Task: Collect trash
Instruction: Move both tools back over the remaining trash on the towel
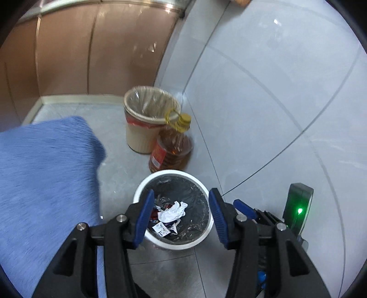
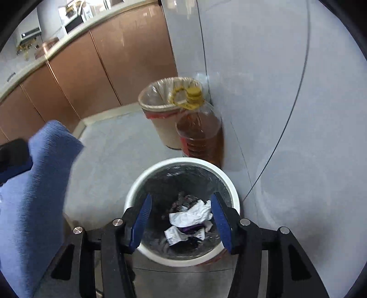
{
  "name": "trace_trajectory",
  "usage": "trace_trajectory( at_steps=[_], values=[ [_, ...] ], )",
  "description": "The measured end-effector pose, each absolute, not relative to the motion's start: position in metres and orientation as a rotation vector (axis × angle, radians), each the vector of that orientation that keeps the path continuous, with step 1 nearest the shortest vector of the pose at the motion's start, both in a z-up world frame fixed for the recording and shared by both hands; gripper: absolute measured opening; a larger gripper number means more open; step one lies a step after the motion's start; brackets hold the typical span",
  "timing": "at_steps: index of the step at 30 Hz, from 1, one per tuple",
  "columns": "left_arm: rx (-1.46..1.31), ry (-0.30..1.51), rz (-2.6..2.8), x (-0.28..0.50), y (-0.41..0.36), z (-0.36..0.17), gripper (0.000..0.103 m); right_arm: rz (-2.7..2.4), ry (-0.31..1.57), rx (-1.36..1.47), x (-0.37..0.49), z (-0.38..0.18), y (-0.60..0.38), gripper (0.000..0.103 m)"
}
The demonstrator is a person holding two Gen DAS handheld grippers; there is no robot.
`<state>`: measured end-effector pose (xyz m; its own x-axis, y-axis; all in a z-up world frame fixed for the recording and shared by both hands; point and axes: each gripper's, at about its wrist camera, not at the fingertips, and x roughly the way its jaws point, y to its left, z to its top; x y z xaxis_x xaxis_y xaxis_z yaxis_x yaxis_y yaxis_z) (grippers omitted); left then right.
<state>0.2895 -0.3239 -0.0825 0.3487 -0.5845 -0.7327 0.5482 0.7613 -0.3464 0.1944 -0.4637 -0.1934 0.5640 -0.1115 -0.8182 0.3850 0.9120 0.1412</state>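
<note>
Trash point(image 1: 172, 212) point(image 2: 190, 216) is lying inside the white bin point(image 1: 142, 186) point(image 2: 183, 162); both grippers point(image 1: 181, 217) point(image 2: 181, 225) are hovering above, jaws apart and empty. Only the right view is showing countertop clutter point(image 2: 73, 13).

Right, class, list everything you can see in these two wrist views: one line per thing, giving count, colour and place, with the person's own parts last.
White bin: one, white rim, black liner, on the floor right below both grippers.
Crumpled paper: one, white, on top of the trash inside the white bin.
Wrappers: a few, white and dark, under the paper.
Beige bin: one, beige, clear liner, behind the white bin by the wall.
Oil bottle: one, amber with yellow cap, beside the beige bin.
Cabinets: a row, brown, far left.
Sleeve: one, blue, at left.
Left gripper: black, blue pads, open, empty.
Right gripper: same, open, empty.
</note>
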Motion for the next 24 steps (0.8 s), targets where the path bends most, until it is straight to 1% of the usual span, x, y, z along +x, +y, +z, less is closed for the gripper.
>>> trace_trajectory(
  at_steps=[7, 9, 11, 14, 16, 24],
  values=[
    [-0.035, 0.825, -0.685, 0.243, -0.254, -0.019, 0.048, -0.229, 0.822, 0.309, 0.171, -0.127, -0.424, 0.052],
    [-0.038, 0.781, -0.666, 0.230, -0.231, -0.001, 0.050, -0.210, 0.790, 0.305, 0.163, -0.107, -0.414, 0.053],
    [-0.039, 0.733, -0.645, 0.215, -0.207, 0.017, 0.057, -0.185, 0.752, 0.303, 0.153, -0.083, -0.400, 0.055],
    [-0.039, 0.669, -0.614, 0.193, -0.172, 0.040, 0.061, -0.152, 0.703, 0.287, 0.140, -0.053, -0.382, 0.061],
    [-0.045, 0.634, -0.596, 0.179, -0.146, 0.053, 0.062, -0.122, 0.666, 0.266, 0.129, -0.031, -0.365, 0.063],
    [-0.013, 0.533, -0.497, 0.119, -0.043, 0.084, 0.062, 0.007, 0.564, 0.216, 0.097, 0.027, -0.306, 0.063]
  ],
)
